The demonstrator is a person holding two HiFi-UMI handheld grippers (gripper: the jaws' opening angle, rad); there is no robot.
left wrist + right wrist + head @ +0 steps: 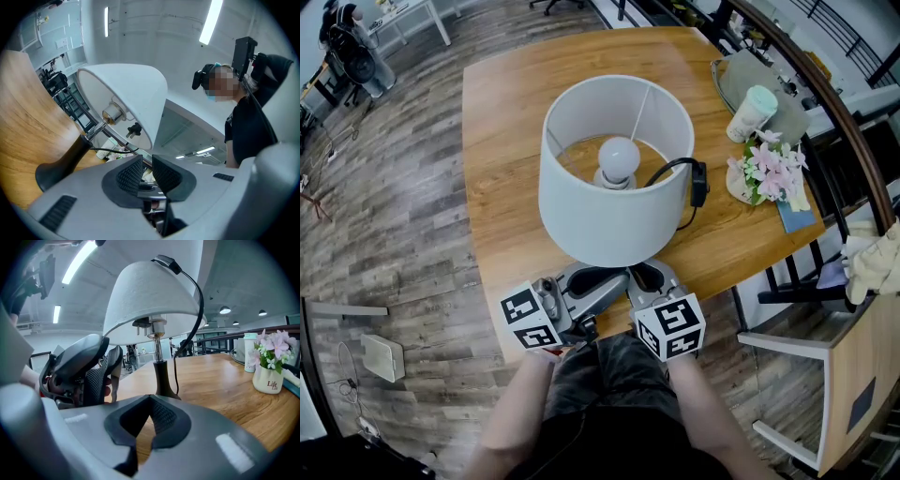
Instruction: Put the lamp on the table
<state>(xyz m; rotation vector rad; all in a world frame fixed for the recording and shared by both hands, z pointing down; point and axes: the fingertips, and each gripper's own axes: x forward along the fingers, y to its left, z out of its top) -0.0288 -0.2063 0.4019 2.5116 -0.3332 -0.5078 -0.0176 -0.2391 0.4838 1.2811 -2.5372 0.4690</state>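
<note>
Lamp (614, 178) upright on table (506, 141), self-supporting, so neither gripper need hold it. Left gripper (146, 164), at its 6 o'clock: jaws a slit apart, empty. Right gripper (149, 404), alongside: jaws together, empty. Head view hides the base (161, 380) under the shade (600, 220); right gripper view shows it seated flat.

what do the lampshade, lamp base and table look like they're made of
Lampshade: probably white fabric, matte, with a faint woven texture on the outside. Lamp base: dark and smooth with a slight sheen, maybe metal or plastic. Table: wood or wood veneer, with visible grain and a satin finish.
</note>
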